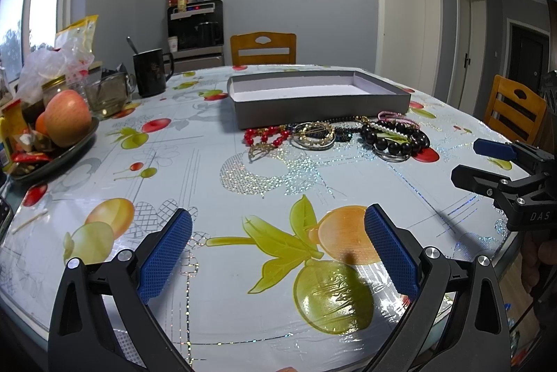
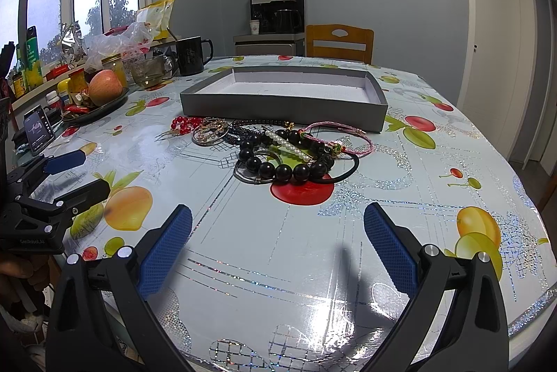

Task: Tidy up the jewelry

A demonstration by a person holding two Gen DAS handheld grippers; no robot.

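Observation:
A shallow grey box (image 1: 323, 103) (image 2: 278, 107) with a white inside stands empty mid-table. Just in front of it lies a heap of jewelry: a red bead bracelet (image 1: 266, 135) (image 2: 184, 124), gold bangles (image 1: 313, 135) (image 2: 210, 131), a large black bead bracelet (image 1: 395, 140) (image 2: 283, 168), a pearl strand (image 2: 287, 142), a pink cord bracelet (image 2: 339, 137) and a black hair tie (image 2: 348, 171). My left gripper (image 1: 278, 246) (image 2: 78, 173) hovers open over the near table, empty. My right gripper (image 2: 278, 246) (image 1: 468, 163) is open too, short of the heap.
A plate (image 1: 52, 159) (image 2: 104, 109) with an apple and snacks, a glass cup (image 1: 108, 95), a black mug (image 1: 151, 72) (image 2: 191, 56), jars and bags crowd the left side. A phone (image 2: 38, 130) stands near the left edge. Wooden chairs (image 1: 263, 48) (image 1: 515, 109) ring the table.

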